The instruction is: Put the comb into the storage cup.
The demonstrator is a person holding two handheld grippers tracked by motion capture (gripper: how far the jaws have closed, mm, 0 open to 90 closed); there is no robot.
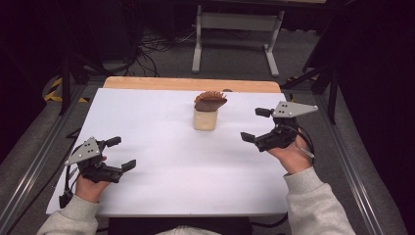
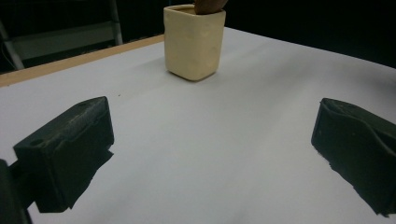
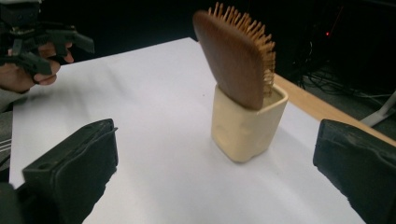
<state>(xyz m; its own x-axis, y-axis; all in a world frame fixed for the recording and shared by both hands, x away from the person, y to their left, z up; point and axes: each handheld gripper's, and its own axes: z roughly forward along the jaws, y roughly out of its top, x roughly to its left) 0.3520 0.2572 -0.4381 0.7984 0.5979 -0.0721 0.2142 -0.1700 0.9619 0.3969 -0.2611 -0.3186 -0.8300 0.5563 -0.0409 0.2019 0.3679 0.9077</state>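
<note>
Both grippers, left gripper (image 1: 120, 153) and right gripper (image 1: 255, 125), were held spread and empty, so the hairbrush (image 3: 236, 58) (stood in the cream cup (image 3: 247, 126)) was judged not yet grabbed.

My table, with one cup on it

I work over a white sheet (image 1: 171, 161) that covers most of the table; a strip of bare wood (image 1: 191, 83) shows along its far edge. A cream cup (image 1: 205, 119) stands upright on the sheet, nearer the far edge than me, with a brown hairbrush (image 1: 210, 101) standing in it, bristles facing away from me
</note>
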